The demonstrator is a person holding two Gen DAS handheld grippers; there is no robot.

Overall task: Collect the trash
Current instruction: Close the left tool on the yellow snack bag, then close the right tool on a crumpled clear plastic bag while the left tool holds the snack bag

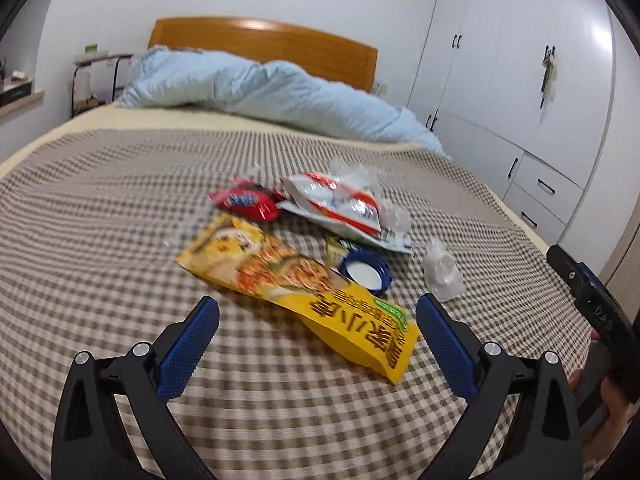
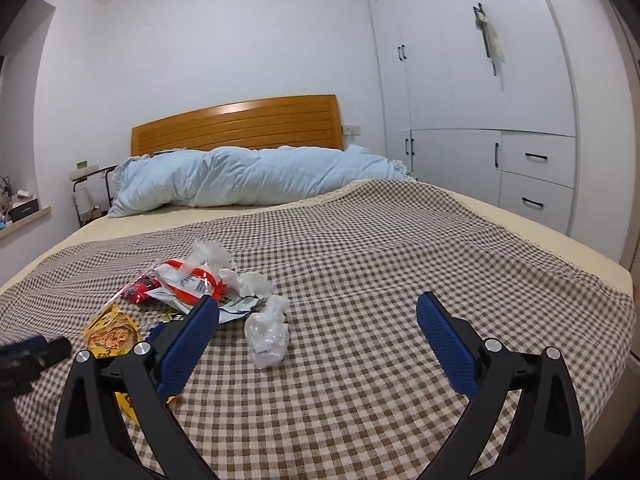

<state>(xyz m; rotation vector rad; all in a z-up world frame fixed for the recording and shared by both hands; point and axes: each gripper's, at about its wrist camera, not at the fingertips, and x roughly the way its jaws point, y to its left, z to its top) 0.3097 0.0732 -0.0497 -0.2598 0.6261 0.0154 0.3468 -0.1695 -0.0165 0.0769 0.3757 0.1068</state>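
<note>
Two hand-held grippers hang over a bed (image 1: 120,184) covered with a brown-and-cream checked blanket. The left hand-held gripper (image 1: 318,322) has its blue-padded jaws spread wide and grips nothing. The right hand-held gripper (image 2: 318,320) is likewise spread wide and empty.

All the trash lies in one cluster on the blanket, and the yellow snack bag (image 1: 296,280) serves as its landmark. This bag lies flat, its near end between the left hand-held gripper's fingertips (image 1: 192,332) in the left wrist view, though whether it touches them cannot be told. A blue bottle cap (image 1: 365,272) lies open side up, right against the yellow snack bag's right edge. Beyond the yellow snack bag, toward the headboard (image 1: 264,46), sits a red wrapper (image 1: 246,202), and beside that a crumpled white-and-red bag (image 1: 340,208) with clear plastic bunched on top of it. A small wad of clear plastic (image 1: 442,272) lies apart, right of the yellow snack bag and past the cap.

Farther from the yellow snack bag, a rolled light-blue duvet (image 2: 248,176) stretches across the bed under the headboard, and white wardrobes (image 2: 472,80) fill the wall to the right.
</note>
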